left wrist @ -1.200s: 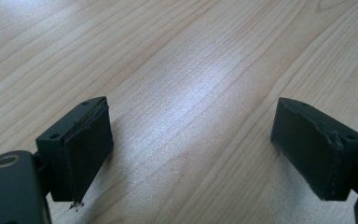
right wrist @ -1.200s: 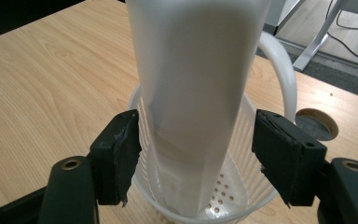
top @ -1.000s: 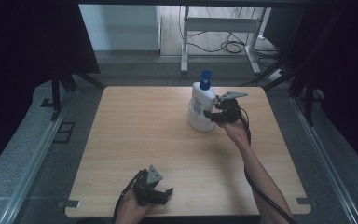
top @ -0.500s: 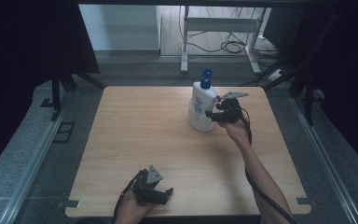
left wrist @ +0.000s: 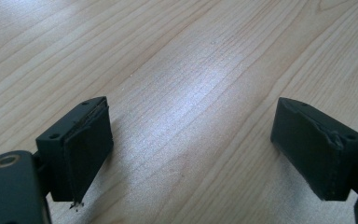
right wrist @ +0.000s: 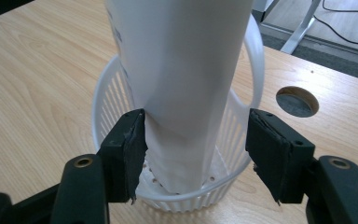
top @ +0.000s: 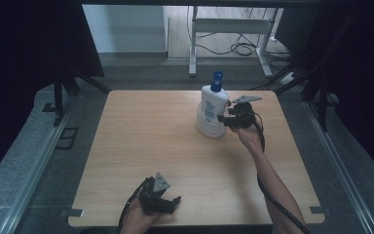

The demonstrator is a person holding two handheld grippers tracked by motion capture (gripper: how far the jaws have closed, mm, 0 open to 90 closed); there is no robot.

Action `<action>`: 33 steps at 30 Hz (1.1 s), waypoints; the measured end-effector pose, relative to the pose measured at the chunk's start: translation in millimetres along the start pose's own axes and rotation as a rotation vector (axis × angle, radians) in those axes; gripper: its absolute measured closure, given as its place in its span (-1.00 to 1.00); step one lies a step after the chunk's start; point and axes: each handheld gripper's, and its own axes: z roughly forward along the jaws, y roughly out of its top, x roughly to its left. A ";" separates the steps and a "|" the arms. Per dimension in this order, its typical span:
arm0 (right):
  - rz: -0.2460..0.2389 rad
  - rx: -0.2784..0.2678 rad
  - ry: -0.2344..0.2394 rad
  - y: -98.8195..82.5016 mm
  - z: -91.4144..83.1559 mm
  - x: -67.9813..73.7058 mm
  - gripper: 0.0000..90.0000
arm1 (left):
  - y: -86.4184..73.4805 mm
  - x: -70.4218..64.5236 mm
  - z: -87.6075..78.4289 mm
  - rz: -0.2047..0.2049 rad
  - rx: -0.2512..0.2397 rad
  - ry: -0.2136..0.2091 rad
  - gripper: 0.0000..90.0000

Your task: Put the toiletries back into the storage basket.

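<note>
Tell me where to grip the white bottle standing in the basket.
Grip the white bottle on its flat-sided body just above the basket rim, coming level from the right claw's side; its jaws already straddle the bottle there, and the slatted wall shields the base.

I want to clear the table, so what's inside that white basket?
A white bottle with a blue cap stands in the basket. The bottle covers much of the basket floor, so anything beneath it can't be seen.

A light wooden table carries 1 white slotted basket far right.
</note>
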 end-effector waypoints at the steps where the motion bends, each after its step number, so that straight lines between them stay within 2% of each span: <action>1: 0.000 0.001 -0.003 -0.2 -0.2 -0.4 -0.16 | 0.0 0.0 0.0 0.000 0.000 0.000 -0.73; 15: 0.013 0.004 -0.029 -1.5 0.1 -9.5 -0.14 | 0.1 0.0 0.1 0.000 0.000 0.000 -0.73; 33: -0.021 -0.017 0.001 -4.2 -4.5 -0.5 -0.21 | 0.1 0.2 -0.1 0.002 0.002 0.001 -0.73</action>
